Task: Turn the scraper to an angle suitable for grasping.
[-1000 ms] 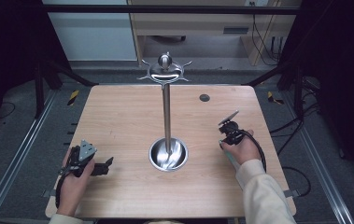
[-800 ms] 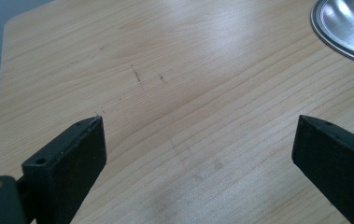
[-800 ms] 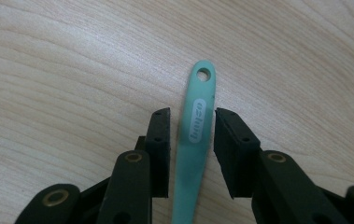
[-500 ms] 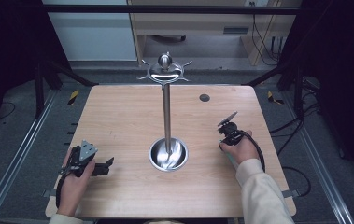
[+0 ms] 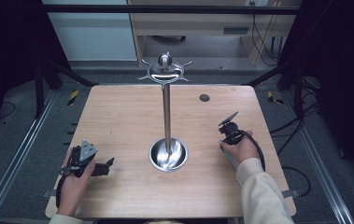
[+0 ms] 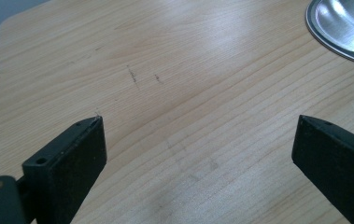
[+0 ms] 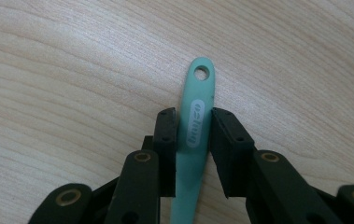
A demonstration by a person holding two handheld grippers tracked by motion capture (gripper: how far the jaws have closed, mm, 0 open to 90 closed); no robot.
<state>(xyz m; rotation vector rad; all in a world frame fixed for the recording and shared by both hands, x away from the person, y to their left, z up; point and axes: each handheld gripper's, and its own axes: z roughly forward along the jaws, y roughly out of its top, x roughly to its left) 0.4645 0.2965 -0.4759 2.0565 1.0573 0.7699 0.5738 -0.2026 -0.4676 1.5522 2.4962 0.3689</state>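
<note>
A pale green utensil handle (image 7: 201, 74) with a hole at its end lies flat on the wooden table (image 5: 118, 116). My right gripper (image 7: 194, 114) points down at it. Its jaws have just been closing, with the handle between them, and both pads now touch the handle's sides. In the high view the right gripper (image 5: 229, 133) sits at the table's right, right of the metal stand. My left gripper (image 5: 105, 166) rests at the front left, held in a hand. Its jaws (image 6: 198, 126) stand wide apart over bare wood with nothing between them.
A tall metal stand rises from a round dish base (image 5: 167, 155) at the table's centre, with curved hooks at its top (image 5: 165, 71). The base rim (image 6: 343, 32) lies ahead and to the right of the left gripper. A small dark hole (image 5: 204, 98) marks the far right.
</note>
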